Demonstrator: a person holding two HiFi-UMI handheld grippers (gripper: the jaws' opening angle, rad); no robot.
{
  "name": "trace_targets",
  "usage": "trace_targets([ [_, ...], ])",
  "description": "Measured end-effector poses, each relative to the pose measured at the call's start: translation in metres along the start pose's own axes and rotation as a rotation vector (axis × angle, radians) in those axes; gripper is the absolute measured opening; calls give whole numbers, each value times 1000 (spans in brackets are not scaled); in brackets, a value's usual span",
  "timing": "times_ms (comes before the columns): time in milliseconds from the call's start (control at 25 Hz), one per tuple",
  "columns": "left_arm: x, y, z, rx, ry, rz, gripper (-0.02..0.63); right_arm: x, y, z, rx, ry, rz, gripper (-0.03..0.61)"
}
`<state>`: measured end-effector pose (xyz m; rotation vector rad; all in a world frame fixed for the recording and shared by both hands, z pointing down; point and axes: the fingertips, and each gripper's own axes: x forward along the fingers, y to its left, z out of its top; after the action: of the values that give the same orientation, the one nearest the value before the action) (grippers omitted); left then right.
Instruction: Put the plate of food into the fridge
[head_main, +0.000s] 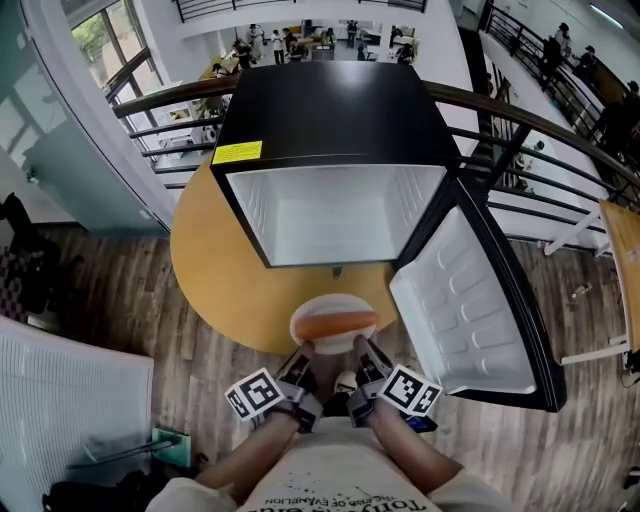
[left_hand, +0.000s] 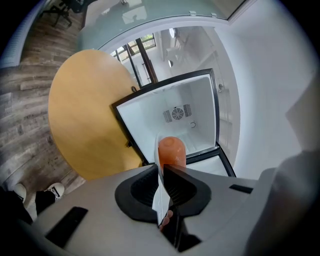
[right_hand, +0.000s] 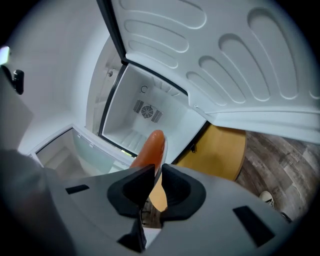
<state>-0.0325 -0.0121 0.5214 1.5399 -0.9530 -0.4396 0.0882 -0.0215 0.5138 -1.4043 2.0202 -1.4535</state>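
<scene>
A white plate (head_main: 333, 312) carrying an orange sausage-like food (head_main: 335, 324) hangs in front of the open fridge (head_main: 335, 213), over the near edge of the round table. My left gripper (head_main: 305, 353) is shut on the plate's near left rim and my right gripper (head_main: 362, 349) is shut on its near right rim. In the left gripper view the plate (left_hand: 161, 192) stands edge-on between the jaws, with the food (left_hand: 172, 150) beyond. In the right gripper view the plate (right_hand: 159, 192) is pinched the same way beside the food (right_hand: 149, 150). The fridge interior (left_hand: 177, 117) looks bare.
The fridge door (head_main: 470, 305) swings open to the right. The fridge stands on a round wooden table (head_main: 215, 265). A dark railing (head_main: 540, 135) runs behind it. Wooden floor (head_main: 110, 300) lies around; my shoes (left_hand: 52, 191) show below.
</scene>
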Motion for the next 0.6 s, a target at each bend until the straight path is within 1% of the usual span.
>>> trace_targets([
  [80, 9, -1, 3, 20, -9, 7, 48, 6, -3, 8, -2, 9, 6, 61],
  [280, 22, -3, 8, -13, -37, 6, 48, 18, -5, 19, -5, 28, 13, 61],
  [400, 26, -1, 13, -17, -33, 12, 48, 24, -6, 20, -2, 30, 7, 61],
  [520, 30, 1, 24, 11, -22, 19, 48, 34, -5, 22, 6, 25, 5, 61],
  [600, 34, 1, 29, 2, -13, 16, 48, 40, -4, 22, 21, 18, -1, 61],
])
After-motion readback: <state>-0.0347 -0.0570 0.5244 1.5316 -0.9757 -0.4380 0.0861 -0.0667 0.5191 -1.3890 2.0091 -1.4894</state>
